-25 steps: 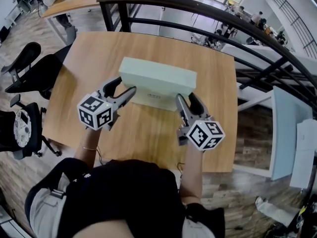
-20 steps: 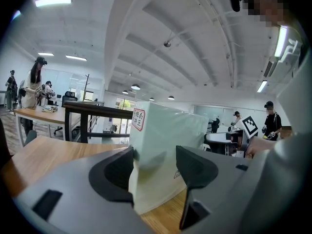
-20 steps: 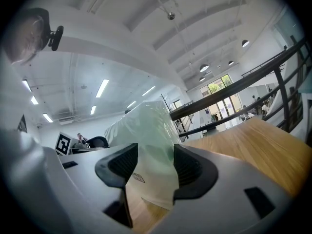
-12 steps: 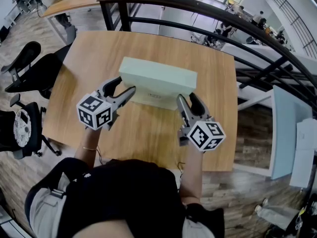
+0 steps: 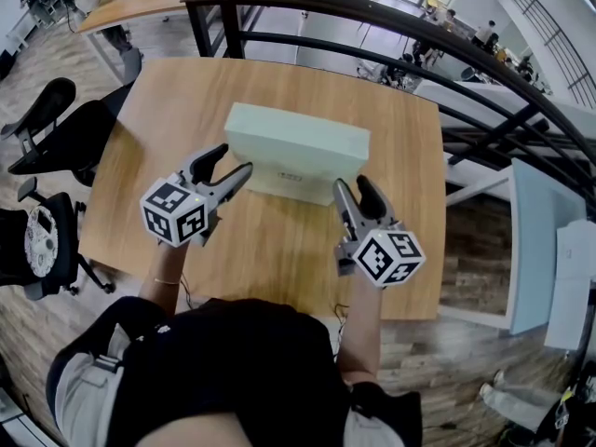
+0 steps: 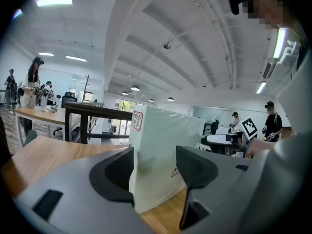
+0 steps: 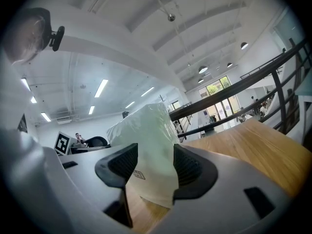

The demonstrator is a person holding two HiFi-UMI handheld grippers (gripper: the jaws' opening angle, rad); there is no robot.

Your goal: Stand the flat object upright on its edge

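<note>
While it rested on the light wooden table, the pale green, plastic-wrapped flat box stood upright on its long edge. The left gripper and right gripper held their jaws wide around its ends. A small red-framed sticker bore red characters, unreadable.

A box stands upright on its edge near the middle of a table. The left gripper sits just before the box's near left corner and the right gripper just before its near right corner, each with its jaws apart and the box's end showing in the gap beyond the tips. A railing runs behind and to the right of the table. Office chairs stand to its left, and a second table lies behind them.
</note>
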